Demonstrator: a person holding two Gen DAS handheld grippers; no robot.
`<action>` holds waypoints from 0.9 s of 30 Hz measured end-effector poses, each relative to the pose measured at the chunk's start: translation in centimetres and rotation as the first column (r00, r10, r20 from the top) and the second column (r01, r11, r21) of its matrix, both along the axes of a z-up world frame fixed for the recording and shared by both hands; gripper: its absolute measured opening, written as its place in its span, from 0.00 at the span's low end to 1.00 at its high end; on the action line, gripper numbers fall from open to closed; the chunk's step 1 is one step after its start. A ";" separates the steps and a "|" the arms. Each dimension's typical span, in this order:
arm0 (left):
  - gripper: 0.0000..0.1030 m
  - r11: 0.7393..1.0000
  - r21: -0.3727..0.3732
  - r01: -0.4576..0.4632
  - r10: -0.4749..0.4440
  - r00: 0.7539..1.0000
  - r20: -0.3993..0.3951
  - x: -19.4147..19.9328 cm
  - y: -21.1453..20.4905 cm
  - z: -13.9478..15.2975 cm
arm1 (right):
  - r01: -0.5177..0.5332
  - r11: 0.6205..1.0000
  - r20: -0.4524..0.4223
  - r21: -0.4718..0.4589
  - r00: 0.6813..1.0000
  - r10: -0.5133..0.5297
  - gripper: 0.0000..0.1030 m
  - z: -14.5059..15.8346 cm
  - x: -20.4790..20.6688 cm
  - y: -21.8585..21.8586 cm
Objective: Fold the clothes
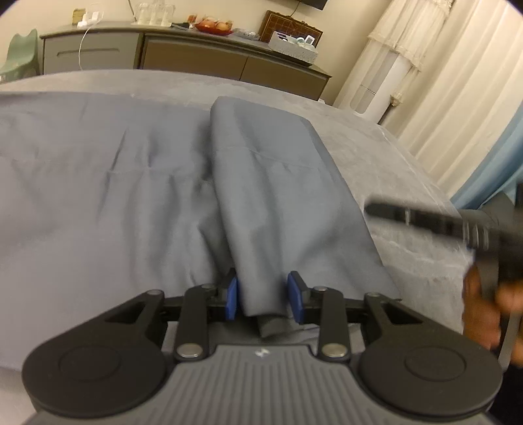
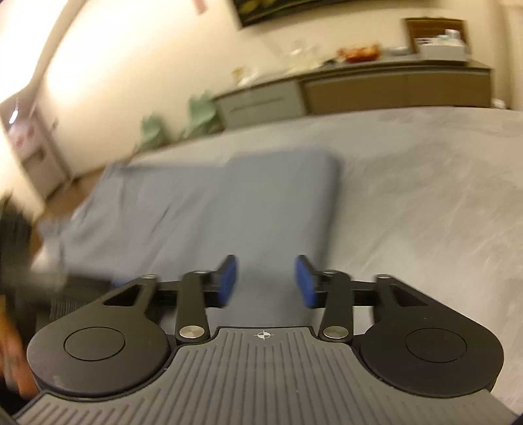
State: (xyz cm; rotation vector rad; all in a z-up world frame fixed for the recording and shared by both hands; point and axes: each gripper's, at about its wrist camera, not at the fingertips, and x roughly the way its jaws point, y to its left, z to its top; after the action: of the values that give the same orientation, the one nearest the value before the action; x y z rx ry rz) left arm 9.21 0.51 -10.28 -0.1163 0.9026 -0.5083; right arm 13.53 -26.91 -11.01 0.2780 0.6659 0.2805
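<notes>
We have one flap (image 1: 274, 183) folded over the cloth (image 1: 98, 170); further folds remain. Left gripper (image 1: 264, 297) straddles the flap's end, whether clamped we cannot tell. Right gripper (image 2: 266, 281) is released, empty.

I see warm, dim indoor light. Left wrist view is fairly sharp, though the right gripper (image 1: 425, 219) smears beside mine. Right wrist view is motion-blurred throughout, with glare on the wall (image 2: 81, 65) ahead-left; fisheye bends edges.

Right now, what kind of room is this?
Probably a bedroom or living room at home. A grey-blue garment lies on a wide grey padded surface, maybe a bed. Behind it stand a long sideboard with a fruit plate, and pale curtains.
</notes>
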 end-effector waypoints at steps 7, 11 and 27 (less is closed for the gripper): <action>0.34 1.000 -0.008 0.000 0.000 1.000 0.002 0.0 -1.0 0.0 | 0.009 0.995 -0.101 0.104 0.995 0.001 0.52 -3.2 4.5 -1.1; 0.42 1.000 -0.005 0.010 -0.010 1.000 0.003 0.2 -1.6 0.2 | 0.022 0.999 -0.100 0.031 0.995 -0.019 0.30 -2.9 4.3 -0.1; 0.45 0.987 0.035 0.157 -0.157 0.988 -0.002 1.0 -10.8 0.4 | 0.192 0.978 -0.086 -0.086 0.976 -0.200 0.14 -0.6 1.8 -5.5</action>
State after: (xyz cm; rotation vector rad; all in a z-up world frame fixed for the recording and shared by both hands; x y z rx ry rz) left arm 10.21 -10.31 -9.92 -0.0126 0.9234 -0.6387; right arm 15.36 -32.37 -11.63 0.2822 0.7355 0.0525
